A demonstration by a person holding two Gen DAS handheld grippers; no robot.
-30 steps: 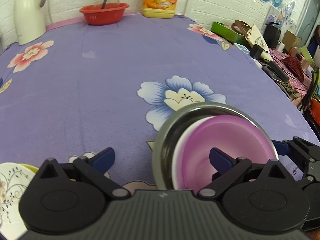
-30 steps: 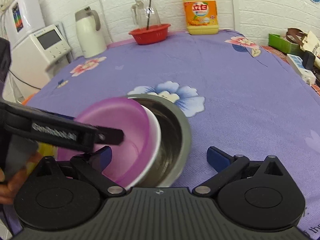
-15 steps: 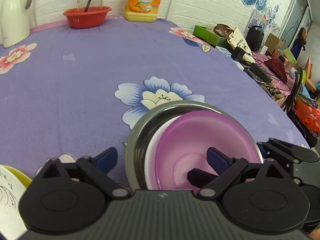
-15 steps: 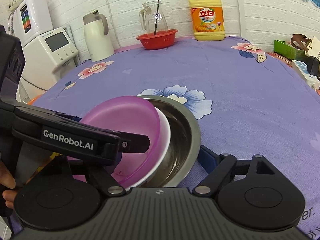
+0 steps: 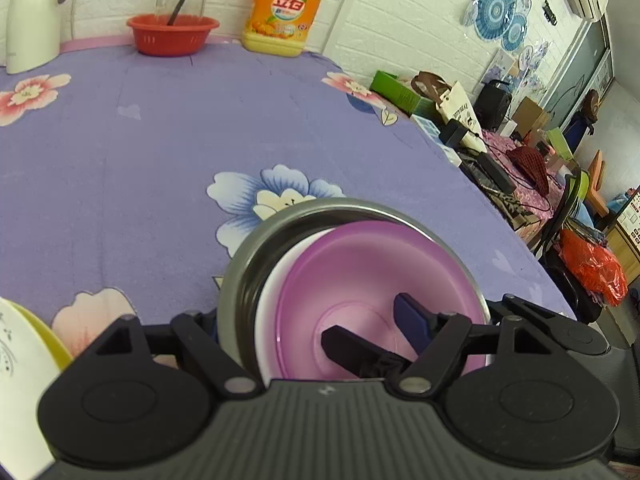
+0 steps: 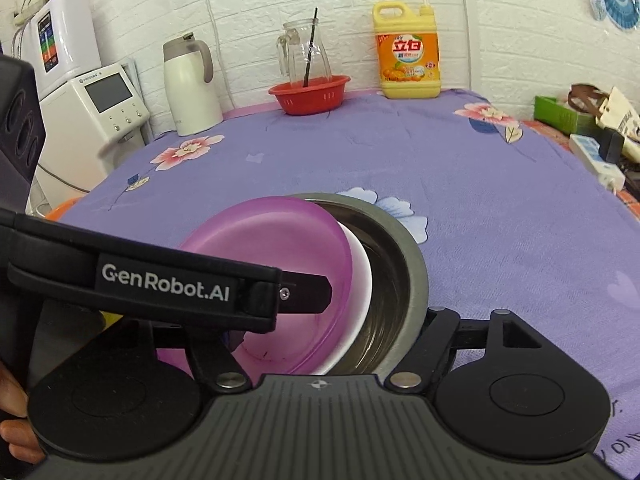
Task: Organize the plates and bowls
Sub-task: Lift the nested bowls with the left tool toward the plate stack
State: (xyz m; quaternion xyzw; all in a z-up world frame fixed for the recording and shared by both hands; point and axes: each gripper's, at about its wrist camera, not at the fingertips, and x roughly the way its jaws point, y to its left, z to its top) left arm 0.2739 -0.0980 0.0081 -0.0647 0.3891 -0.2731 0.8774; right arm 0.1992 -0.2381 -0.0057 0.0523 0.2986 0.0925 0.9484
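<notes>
Straddling the nested bowls' near rims, the left gripper has been closing, right gripper likewise unclamped.

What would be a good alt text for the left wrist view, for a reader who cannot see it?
The left gripper, its jaws just closing, straddles the near rims of a purple bowl nested in a white bowl inside a steel bowl on a purple flowered tablecloth. A red basket and yellow detergent jug stand by the far wall.

The left gripper hides its own left finger behind the steel bowl, the patterned plate is cut off at the edge, and the right gripper's fingertips stay unseen.
</notes>
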